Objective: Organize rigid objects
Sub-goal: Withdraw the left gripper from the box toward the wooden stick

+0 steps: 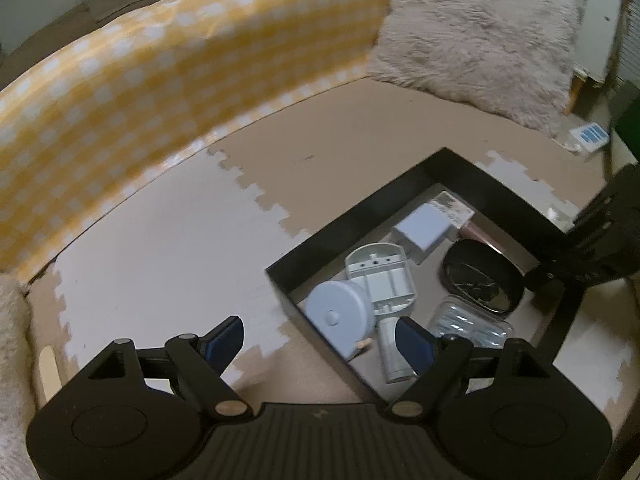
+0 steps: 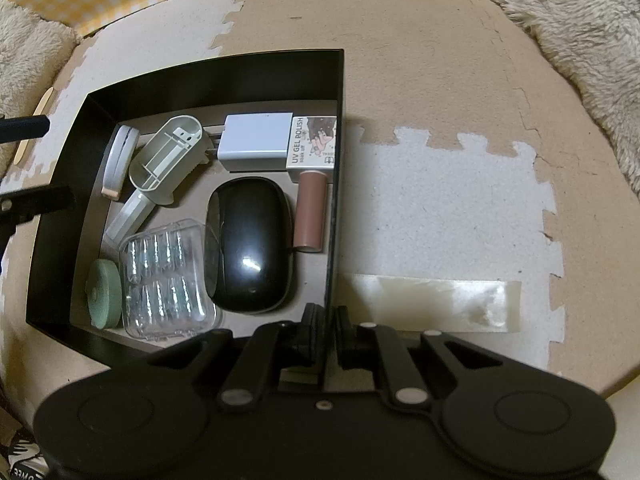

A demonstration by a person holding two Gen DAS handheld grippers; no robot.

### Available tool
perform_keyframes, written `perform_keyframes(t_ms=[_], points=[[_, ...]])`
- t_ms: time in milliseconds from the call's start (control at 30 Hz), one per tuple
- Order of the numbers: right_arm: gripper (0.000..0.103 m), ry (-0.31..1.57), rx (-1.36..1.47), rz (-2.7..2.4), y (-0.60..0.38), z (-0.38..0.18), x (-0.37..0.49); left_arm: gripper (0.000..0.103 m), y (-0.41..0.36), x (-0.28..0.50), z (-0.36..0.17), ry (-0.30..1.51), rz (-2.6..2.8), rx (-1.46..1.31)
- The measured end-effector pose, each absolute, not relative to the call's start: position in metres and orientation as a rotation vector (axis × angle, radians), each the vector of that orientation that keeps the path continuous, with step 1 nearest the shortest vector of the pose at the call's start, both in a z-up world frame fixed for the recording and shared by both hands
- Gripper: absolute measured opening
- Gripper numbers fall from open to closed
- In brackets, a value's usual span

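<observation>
Glossy oval mouse [image 2: 250, 246] in matte, straight-walled black box [image 2: 280, 76].

Checked cloth [image 1: 160, 92] blurred, blue-and-white box [image 1: 591, 136] unreadable, clear case [image 1: 472, 326] partly behind left gripper [image 1: 320, 340]

The left gripper [image 1: 320, 340] hangs with jaws wide apart and nothing between the pads. Its right finger [image 1: 416, 344] sits over the black tray [image 1: 408, 184], just in front of a grey handle [image 1: 390, 292] and round disc [image 1: 340, 320]. Farther ahead lie a white charger [image 1: 424, 230], black mouse [image 1: 482, 276] and clear case [image 1: 468, 322]. Left, a yellow checked cloth [image 1: 180, 80]
</observation>
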State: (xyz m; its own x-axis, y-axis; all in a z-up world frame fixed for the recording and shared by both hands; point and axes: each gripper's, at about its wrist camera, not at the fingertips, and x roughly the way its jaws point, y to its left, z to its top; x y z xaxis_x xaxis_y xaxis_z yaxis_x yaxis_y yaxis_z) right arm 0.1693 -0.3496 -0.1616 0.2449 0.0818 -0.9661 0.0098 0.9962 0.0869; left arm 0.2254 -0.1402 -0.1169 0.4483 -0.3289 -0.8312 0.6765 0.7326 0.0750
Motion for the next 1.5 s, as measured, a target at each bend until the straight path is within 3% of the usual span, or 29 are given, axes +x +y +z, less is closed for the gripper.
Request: perform_keyframes(t_ms=[267,367,633,1067,1500], points=[[0.011,1.323,0.08,0.049,-0.349,-0.162,0.169,0.084,-0.137,0.227,-0.113,0.941,-0.639,0.39],[0.011,1.323,0.079,0.049,-0.349,-0.161,0.169,0.092,-0.135,0.224,-0.109,0.949,-0.646,0.356],[0.011,1.323,0.08,0.049,-0.349,-0.161,0.169,0.103,-0.132,0.216,-0.096,0.947,-0.647,0.304],[0.011,1.323,0.079,0.049,-0.349,-0.161,0.169,0.103,-0.108,0.223,-0.078,0.919,-0.562,0.164],[0.011,1.323,0.076,0.049,-0.347,-0.162,0.168,0.103,-0.045,0.26,-0.095,0.929,-0.302,0.031]])
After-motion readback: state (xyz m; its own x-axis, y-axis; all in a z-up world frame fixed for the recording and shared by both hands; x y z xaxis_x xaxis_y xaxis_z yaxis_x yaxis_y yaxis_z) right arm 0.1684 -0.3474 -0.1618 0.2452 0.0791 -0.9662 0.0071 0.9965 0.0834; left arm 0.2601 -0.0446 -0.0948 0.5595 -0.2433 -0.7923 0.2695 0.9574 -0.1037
